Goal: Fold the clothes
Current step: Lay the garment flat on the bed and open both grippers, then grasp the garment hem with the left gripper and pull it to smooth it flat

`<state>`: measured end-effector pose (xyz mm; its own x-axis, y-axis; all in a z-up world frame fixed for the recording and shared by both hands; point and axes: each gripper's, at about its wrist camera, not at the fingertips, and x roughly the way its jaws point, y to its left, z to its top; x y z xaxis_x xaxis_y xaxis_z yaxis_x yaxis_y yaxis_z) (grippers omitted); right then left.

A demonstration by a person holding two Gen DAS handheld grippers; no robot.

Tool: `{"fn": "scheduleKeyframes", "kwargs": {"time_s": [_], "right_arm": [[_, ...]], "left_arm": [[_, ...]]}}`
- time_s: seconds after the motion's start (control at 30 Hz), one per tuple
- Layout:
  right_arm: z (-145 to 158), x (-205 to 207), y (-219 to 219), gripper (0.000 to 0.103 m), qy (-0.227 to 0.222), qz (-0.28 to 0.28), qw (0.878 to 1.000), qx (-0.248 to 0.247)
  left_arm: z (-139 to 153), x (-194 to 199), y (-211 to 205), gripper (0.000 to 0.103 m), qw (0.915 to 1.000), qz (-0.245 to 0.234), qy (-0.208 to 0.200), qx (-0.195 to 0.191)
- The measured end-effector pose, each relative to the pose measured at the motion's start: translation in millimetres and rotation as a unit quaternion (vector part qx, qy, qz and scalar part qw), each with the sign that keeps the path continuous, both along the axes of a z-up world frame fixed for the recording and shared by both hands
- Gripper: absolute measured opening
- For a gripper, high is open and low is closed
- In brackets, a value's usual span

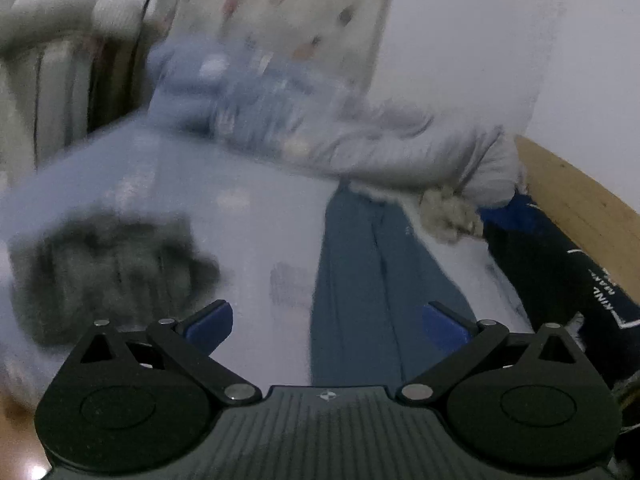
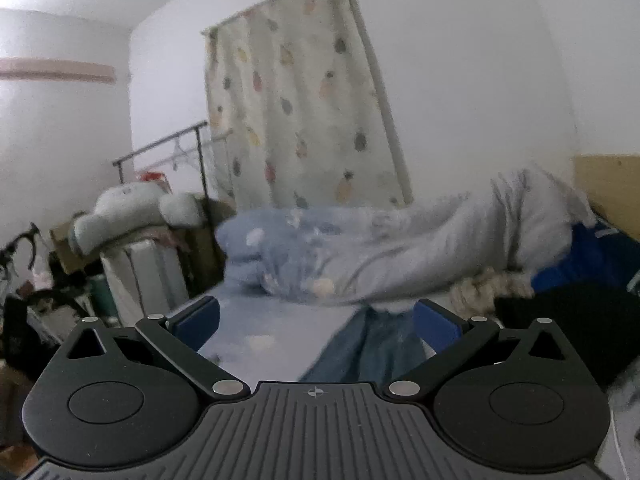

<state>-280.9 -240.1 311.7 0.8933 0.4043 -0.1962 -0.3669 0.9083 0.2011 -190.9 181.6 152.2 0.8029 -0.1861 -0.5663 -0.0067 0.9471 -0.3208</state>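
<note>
A pair of blue trousers (image 1: 360,280) lies stretched out lengthwise on the pale bed sheet (image 1: 248,216). My left gripper (image 1: 326,324) is open and empty, hovering just above the sheet, its right finger over the near end of the trousers. In the right wrist view the trousers (image 2: 368,348) lie just ahead, and my right gripper (image 2: 316,324) is open and empty above their near end. A dark grey garment (image 1: 108,268) lies on the sheet at the left, blurred.
A grey duvet (image 1: 400,148) and blue pillow (image 2: 260,248) are heaped at the far end of the bed. Dark blue and black clothes (image 1: 560,264) and a cream fleece (image 1: 448,216) lie at the right by a wooden headboard (image 1: 580,192). A clothes rack (image 2: 168,148) and clutter stand left.
</note>
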Motion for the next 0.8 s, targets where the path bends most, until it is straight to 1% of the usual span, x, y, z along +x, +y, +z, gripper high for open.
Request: {"fn": "scheduleKeyframes", "kwargs": {"time_s": [0.1,0.17,0.27,0.33,0.4,0.43,0.5,0.53,0.6,0.67,0.73,0.8], "right_arm": [[-8,-7,-3,0.103,0.008,0.0,1.0,0.026],[-11,-7,-4,0.103,0.001,-0.006,0.999,0.036],[-23,-4,-5,0.103,0.008,-0.022,0.999,0.047],[-36,-2,-7,0.103,0.018,-0.025,0.998,0.058],[-51,0,-8,0.103,0.028,-0.019,0.997,0.067],[-59,0,-9,0.103,0.033,-0.016,0.997,0.067],[-72,-1,-10,0.103,0.037,-0.015,0.997,0.063],[-78,-2,-9,0.103,0.04,-0.014,0.997,0.059],[-88,-3,-9,0.103,0.045,-0.005,0.998,0.05],[-94,-5,-8,0.103,0.046,0.005,0.998,0.044],[-101,-5,-6,0.103,0.046,0.016,0.998,0.044],[-107,-4,-2,0.103,0.055,0.025,0.997,0.043]], "left_arm": [[-25,-1,-2,0.103,0.9988,0.01,0.036,-0.031],[-43,2,-7,0.103,0.9977,0.004,0.058,-0.034],[-73,4,-17,0.103,0.9969,-0.003,0.077,-0.019],[-92,6,-22,0.103,0.9964,-0.001,0.079,-0.03],[-113,9,-25,0.097,0.995,0.008,0.092,-0.037],[-123,10,-26,0.095,0.9939,0.015,0.103,-0.038],[-138,10,-25,0.087,0.9923,0.02,0.117,-0.037],[-145,9,-25,0.085,0.9915,0.022,0.123,-0.037],[-153,8,-25,0.078,0.991,0.019,0.13,-0.029],[-159,6,-28,0.076,0.9901,0.011,0.139,-0.018],[-162,5,-30,0.075,0.9908,0.009,0.134,-0.014],[-164,4,-29,0.066,0.9919,0.009,0.126,-0.017]]}}
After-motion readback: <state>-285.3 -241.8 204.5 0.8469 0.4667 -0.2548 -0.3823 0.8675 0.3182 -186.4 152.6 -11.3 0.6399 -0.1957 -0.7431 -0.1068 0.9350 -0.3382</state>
